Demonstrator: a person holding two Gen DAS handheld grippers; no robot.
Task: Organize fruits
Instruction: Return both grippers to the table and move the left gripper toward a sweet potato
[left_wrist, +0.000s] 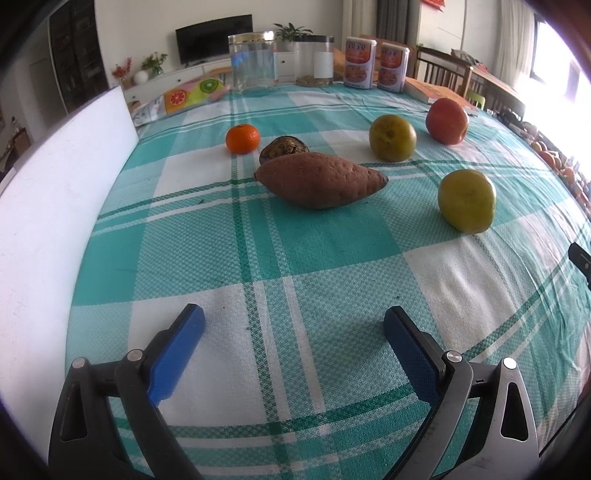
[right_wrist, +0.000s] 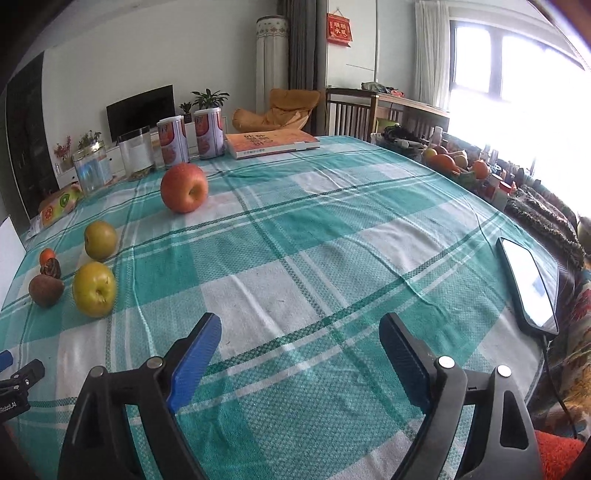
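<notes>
Both left tongs (left_wrist: 293, 321) and right tongs (right_wrist: 300, 328) gape released over bare tablecloth (left_wrist: 332, 266), fruits well ahead.

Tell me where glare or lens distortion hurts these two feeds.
Right wrist view: the window is blown out and the phone screen reflects white. Left wrist view: glare washes out the right edge, and the white board bows with the fisheye. Fruit such as the apple stays sharp.

Tangerine (left_wrist: 242, 138) behind sweet potato (left_wrist: 320, 180) (leftward)

Teal-and-white plaid tablecloth (left_wrist: 314, 258), red apple (right_wrist: 184, 188)
</notes>
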